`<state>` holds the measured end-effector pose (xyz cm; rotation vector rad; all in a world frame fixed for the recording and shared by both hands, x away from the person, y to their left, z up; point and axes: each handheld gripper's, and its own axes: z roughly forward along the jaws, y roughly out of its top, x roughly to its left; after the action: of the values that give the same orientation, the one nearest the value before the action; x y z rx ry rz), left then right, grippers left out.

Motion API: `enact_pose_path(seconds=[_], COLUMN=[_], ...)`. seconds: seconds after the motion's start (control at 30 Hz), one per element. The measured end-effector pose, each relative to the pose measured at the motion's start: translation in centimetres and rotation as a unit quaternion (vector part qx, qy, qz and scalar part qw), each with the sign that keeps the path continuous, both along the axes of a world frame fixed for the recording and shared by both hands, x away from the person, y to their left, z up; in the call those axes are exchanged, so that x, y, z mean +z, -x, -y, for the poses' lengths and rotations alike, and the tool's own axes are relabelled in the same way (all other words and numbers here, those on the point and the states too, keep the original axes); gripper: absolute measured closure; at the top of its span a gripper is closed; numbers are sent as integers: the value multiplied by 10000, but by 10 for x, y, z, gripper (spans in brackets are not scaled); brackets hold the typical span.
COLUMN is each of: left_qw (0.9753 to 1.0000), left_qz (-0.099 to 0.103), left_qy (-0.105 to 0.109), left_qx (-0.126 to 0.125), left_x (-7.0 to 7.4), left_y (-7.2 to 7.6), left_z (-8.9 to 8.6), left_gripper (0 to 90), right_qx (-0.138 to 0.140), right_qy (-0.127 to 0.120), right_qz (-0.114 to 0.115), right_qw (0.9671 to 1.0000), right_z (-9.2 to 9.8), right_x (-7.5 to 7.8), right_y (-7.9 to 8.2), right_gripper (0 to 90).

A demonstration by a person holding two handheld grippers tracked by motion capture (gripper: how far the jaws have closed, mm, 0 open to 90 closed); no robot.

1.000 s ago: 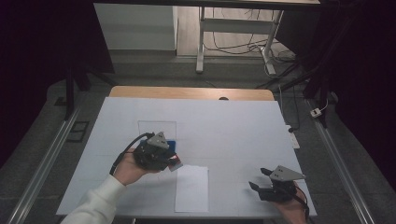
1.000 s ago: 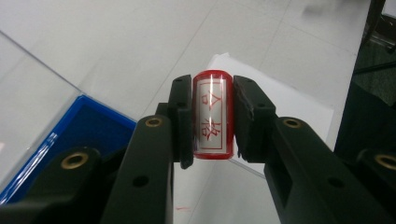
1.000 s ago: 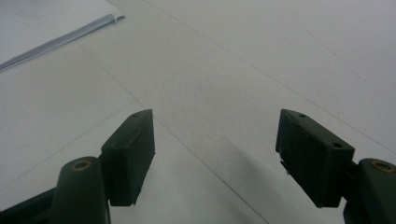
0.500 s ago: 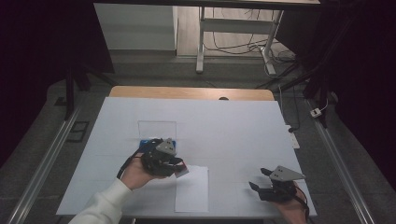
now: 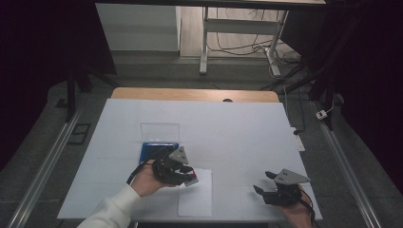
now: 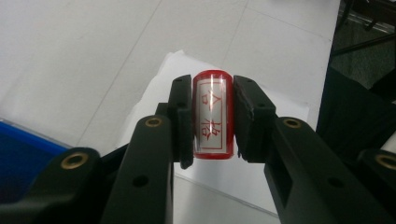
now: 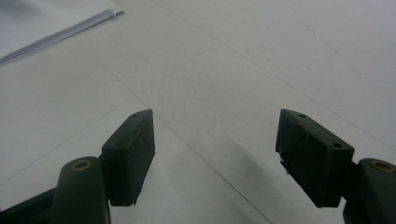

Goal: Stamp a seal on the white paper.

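One red stamp (image 6: 213,115) sits clamped in the left claw (image 5: 185,176), now carried right from the blue ink pad (image 5: 153,150) to above the paper sheet (image 5: 196,199) at the near edge: inking looks done, stamping next. Right claw (image 5: 264,187) idles wide on the worktop (image 5: 237,128).

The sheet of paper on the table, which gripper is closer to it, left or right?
Left. The left gripper, shut on a red stamp, is over the sheet of paper at its top left corner. The right gripper sits open, apart to the paper's right.
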<state>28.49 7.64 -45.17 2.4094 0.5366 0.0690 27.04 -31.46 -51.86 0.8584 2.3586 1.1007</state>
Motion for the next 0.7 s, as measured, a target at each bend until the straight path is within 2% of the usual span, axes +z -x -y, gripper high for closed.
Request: enact_pose_path(seconds=[0.4,0.7], left_qw=[9998,9996], left_qz=[-64,-102], left_qy=[-121,-197], left_qx=[-157,-161], left_x=[-8,-14], left_y=[-1,-2], left_z=[18,21], left_gripper=[699,699], right_qx=[19,17], right_qy=[-12,-22], right_qz=[-23,-21], right_qw=[10000,10000], right_z=[1,1], right_x=[0,-1], right_y=[0,0], right_gripper=[279,279])
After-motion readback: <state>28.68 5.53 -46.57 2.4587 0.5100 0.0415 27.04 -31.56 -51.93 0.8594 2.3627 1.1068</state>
